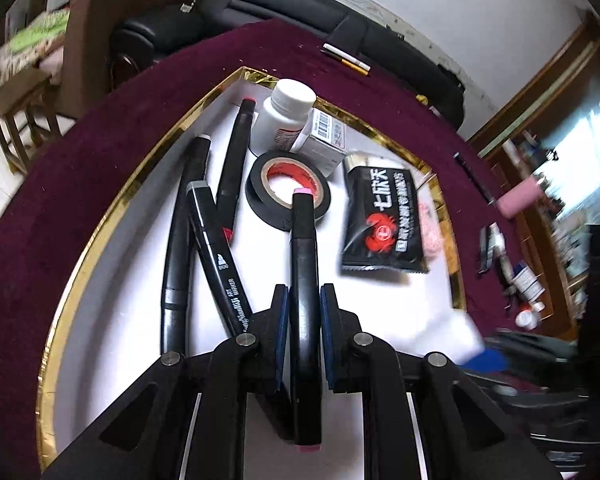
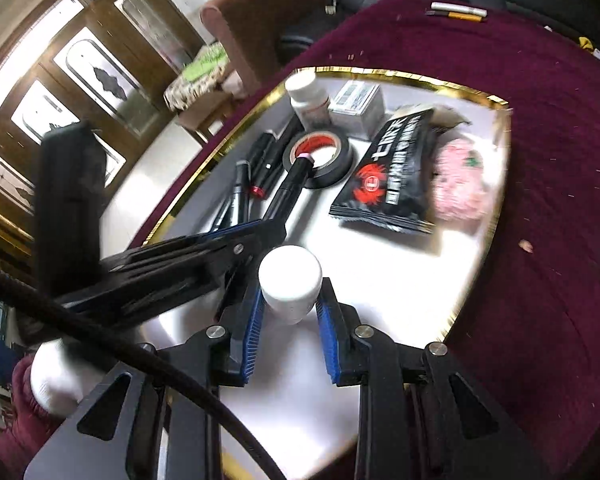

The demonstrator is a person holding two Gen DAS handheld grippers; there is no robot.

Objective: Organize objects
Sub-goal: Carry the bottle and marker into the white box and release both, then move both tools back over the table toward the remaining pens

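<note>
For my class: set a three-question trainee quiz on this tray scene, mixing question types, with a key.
1. True or false: the left gripper is shut on a pink-capped marker.
2. What does the right gripper hold? A tape roll; B white bottle; C black packet.
3. What surface do the tape roll and black packet lie on?

Key: 1 true; 2 B, the white bottle; 3 the gold-rimmed white tray.

Between the left gripper's (image 1: 304, 304) dark blue pads sat a black marker (image 1: 305, 264) with pink ends. Ahead of it lay a black tape roll (image 1: 288, 188) with a red core and a black packet (image 1: 382, 216) bearing white lettering and a red crab. The tray (image 1: 112, 216) was white, rimmed in gold, on maroon cloth (image 1: 52, 200). The right gripper's (image 2: 290, 312) bright blue pads flanked a white bottle (image 2: 290, 280).
</note>
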